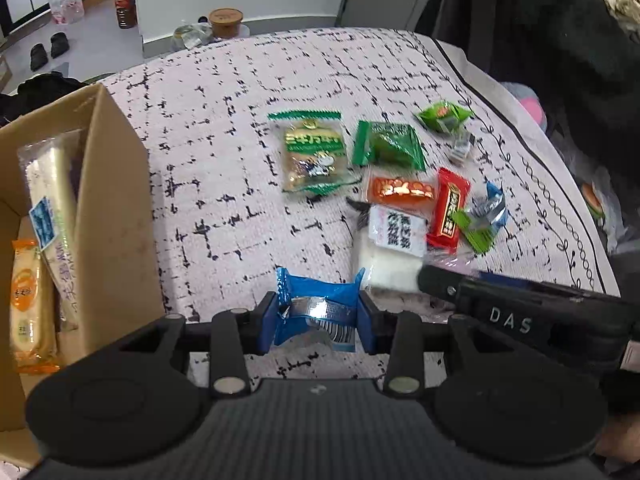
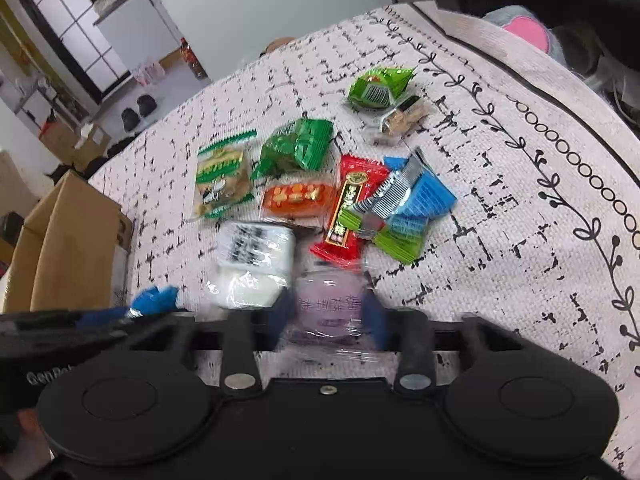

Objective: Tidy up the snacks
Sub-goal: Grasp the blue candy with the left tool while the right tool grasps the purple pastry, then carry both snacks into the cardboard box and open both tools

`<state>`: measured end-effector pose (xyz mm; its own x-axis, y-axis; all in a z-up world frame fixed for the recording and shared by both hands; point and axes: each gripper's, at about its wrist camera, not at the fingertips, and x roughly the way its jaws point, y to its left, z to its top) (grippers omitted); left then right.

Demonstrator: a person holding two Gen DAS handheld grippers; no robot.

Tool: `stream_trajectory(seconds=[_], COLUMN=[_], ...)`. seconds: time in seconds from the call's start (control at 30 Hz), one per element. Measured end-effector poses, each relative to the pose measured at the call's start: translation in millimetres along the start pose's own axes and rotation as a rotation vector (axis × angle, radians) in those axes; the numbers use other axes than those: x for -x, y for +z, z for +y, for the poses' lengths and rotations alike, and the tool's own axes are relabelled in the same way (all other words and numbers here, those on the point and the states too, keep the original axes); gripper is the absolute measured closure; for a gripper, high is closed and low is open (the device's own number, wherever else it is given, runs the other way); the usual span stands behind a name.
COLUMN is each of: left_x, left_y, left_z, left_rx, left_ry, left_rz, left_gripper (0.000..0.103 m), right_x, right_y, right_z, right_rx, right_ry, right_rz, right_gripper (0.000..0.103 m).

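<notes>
left gripper (image 1: 318,314) pinches blue snack packet (image 1: 316,308) | right gripper (image 2: 326,316) pinches purple snack packet (image 2: 328,308) | pink cloth (image 1: 224,152) with black marks | cardboard box (image 1: 108,208) at 9 o'clock | black shoes (image 1: 48,50) on floor at 11

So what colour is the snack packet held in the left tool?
Blue, with a silver strip, the snack packet shows best in the left wrist view.

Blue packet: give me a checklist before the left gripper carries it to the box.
1. Left gripper shut on blue packet: ok.
2. Packet lifted off the cloth: cannot tell.
3. Box open, with room beside the two snacks inside: ok.
4. Right gripper out of the leftward path: ok.
5. Right gripper's hold on purple packet: cannot tell, blurred.
</notes>
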<state>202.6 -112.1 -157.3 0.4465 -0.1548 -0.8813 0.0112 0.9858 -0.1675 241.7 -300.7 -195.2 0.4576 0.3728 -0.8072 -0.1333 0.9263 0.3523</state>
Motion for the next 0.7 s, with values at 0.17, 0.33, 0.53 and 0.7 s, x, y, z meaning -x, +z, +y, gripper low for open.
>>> stream_trajectory(seconds=[0.17,0.33,0.53,0.7], left_x=[7.0,18.3,31.9,43.1], left_y=[0.1,1.0,3.6,6.1], left_z=[2.3,5.7,5.6,8.4], left_rx=[0.001,0.005,-0.016,-0.025], left_ry=[-0.01,-0.017,-0.011,-0.02], left_rz=[-0.025,-0.065,-0.115,-0.15], left_gripper=[0.063,0.063,0.063,0.063], right_x=[15.5,31.6,47.7,58.2], right_y=[-2.1,2.5,10.5,16.0], right_z=[5.8,13.9,26.9,37.5], right_rx=[0.023,0.029,0.035,0.041], right_ry=[0.001,0.016,0.033,0.036], right_rz=[-0.035,-0.074,-0.118,-0.155], right_gripper=[0.072,0.072,0.072,0.072])
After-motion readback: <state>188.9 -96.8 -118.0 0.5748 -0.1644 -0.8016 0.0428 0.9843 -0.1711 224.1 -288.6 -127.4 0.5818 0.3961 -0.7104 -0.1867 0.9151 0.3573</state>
